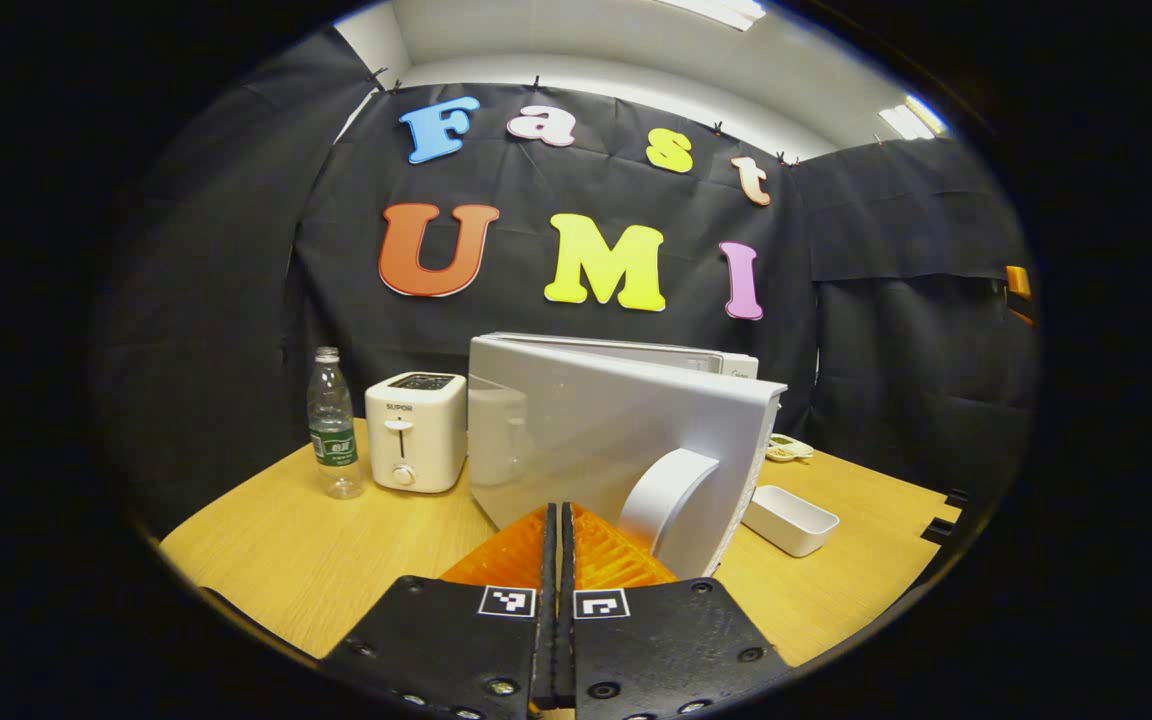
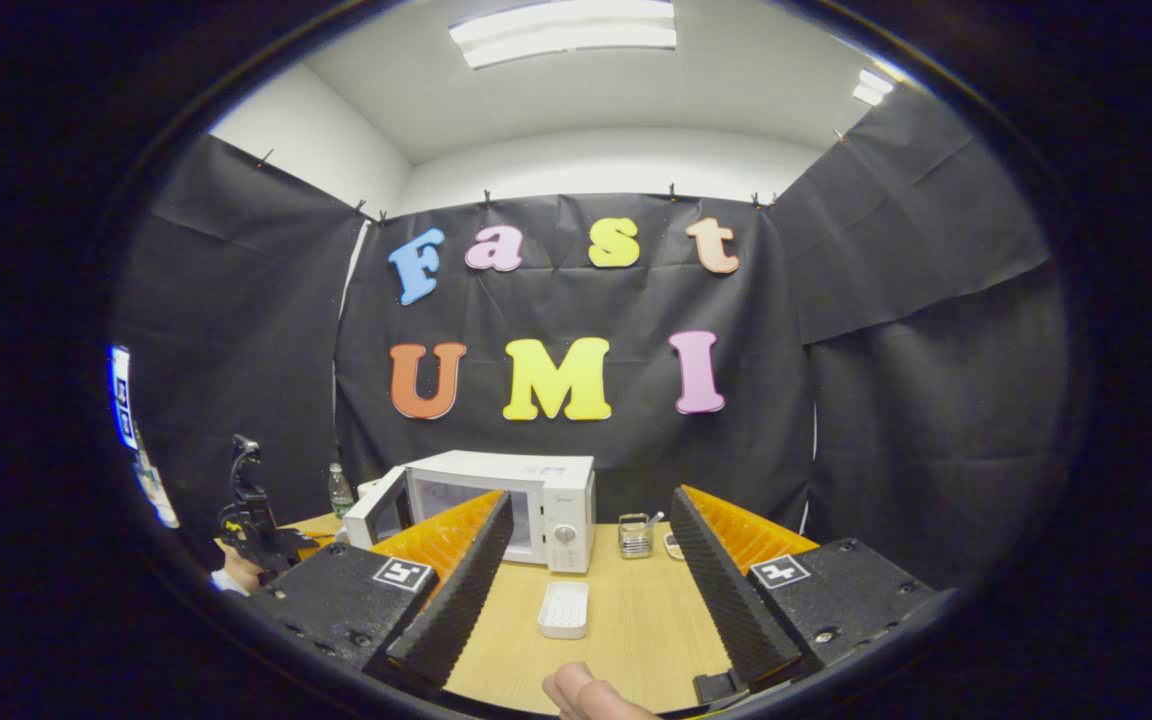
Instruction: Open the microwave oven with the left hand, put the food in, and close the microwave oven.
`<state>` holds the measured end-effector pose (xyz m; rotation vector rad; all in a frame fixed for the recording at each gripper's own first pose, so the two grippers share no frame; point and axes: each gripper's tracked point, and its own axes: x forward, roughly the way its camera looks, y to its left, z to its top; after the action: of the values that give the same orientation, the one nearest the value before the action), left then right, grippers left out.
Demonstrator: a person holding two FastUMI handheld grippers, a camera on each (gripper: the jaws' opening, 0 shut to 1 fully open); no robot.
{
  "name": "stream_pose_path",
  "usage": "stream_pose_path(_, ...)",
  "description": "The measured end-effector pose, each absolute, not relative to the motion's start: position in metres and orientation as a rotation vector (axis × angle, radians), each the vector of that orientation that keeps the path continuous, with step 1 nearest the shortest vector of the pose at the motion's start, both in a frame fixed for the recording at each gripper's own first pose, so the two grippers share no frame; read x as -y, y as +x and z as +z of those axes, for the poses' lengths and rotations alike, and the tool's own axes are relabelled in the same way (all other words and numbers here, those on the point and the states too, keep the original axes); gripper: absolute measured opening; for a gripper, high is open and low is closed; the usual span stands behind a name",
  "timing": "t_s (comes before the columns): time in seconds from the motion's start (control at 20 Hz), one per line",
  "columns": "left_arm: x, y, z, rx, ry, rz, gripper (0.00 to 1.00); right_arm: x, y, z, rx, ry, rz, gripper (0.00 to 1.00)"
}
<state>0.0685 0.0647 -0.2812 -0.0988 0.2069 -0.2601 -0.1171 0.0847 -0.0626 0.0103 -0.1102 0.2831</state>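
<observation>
Left tool (image 1: 558, 530) closed, empty, near microwave door (image 1: 596, 440); right tool (image 2: 586, 560) wide, empty

Over on the wooden table (image 1: 316, 560), a clear water bottle (image 1: 333, 425) with a green label stands upright at about nine o'clock in the left gripper view, and just beside it, toward three o'clock, sits a white toaster (image 1: 415, 431), lever and dial facing us. Switch to the right gripper view: at roughly five o'clock of centre there's a small metal holder (image 2: 636, 535) with something poking out of its top, upright on the tabletop. Overhead, at twelve o'clock, ceiling lights (image 2: 563, 32) glow bright.
</observation>
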Motion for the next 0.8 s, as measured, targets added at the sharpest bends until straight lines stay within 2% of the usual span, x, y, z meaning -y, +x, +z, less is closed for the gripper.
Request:
stream_pose_path(0.05, -0.054, 0.075, -0.281, -0.201, -0.102, -0.280, 0.00, -0.080, -0.118, -0.062, 0.114, 0.014, 0.281, 1.00)
stream_pose_path(0.1, -0.042, 0.080, -0.283, -0.202, -0.103, -0.303, 0.16, -0.073, -0.119, -0.061, 0.121, 0.017, 0.272, 1.00)
stream_pose_path(0.15, -0.031, 0.085, -0.286, -0.206, -0.109, -0.321, 0.00, -0.066, -0.118, -0.059, 0.129, 0.020, 0.261, 1.00)
stream_pose_path(0.45, 0.021, 0.128, -0.306, -0.227, -0.092, -0.347, 0.00, -0.045, -0.123, -0.059, 0.158, 0.027, 0.235, 1.00)
stream_pose_path(0.5, 0.029, 0.135, -0.308, -0.220, -0.089, -0.354, 0.00, -0.041, -0.122, -0.061, 0.158, 0.029, 0.230, 0.90)
stream_pose_path(0.55, 0.039, 0.141, -0.312, -0.230, -0.095, -0.373, 0.00, -0.037, -0.122, -0.063, 0.156, 0.031, 0.225, 0.90)
stream_pose_path(0.6, 0.046, 0.146, -0.313, -0.234, -0.095, -0.374, 0.00, -0.035, -0.121, -0.064, 0.157, 0.033, 0.222, 1.00)
stream_pose_path(0.65, 0.051, 0.153, -0.315, -0.237, -0.093, -0.369, 0.00, -0.032, -0.122, -0.064, 0.161, 0.037, 0.221, 0.90)
stream_pose_path(0.7, 0.060, 0.159, -0.317, -0.248, -0.106, -0.380, 0.00, -0.031, -0.124, -0.065, 0.163, 0.044, 0.225, 1.00)
stream_pose_path(0.75, 0.068, 0.164, -0.318, -0.256, -0.111, -0.378, 0.00, -0.031, -0.124, -0.066, 0.160, 0.056, 0.236, 0.90)
stream_pose_path(0.8, 0.072, 0.170, -0.318, -0.259, -0.114, -0.364, 0.00, -0.034, -0.123, -0.069, 0.158, 0.063, 0.249, 1.00)
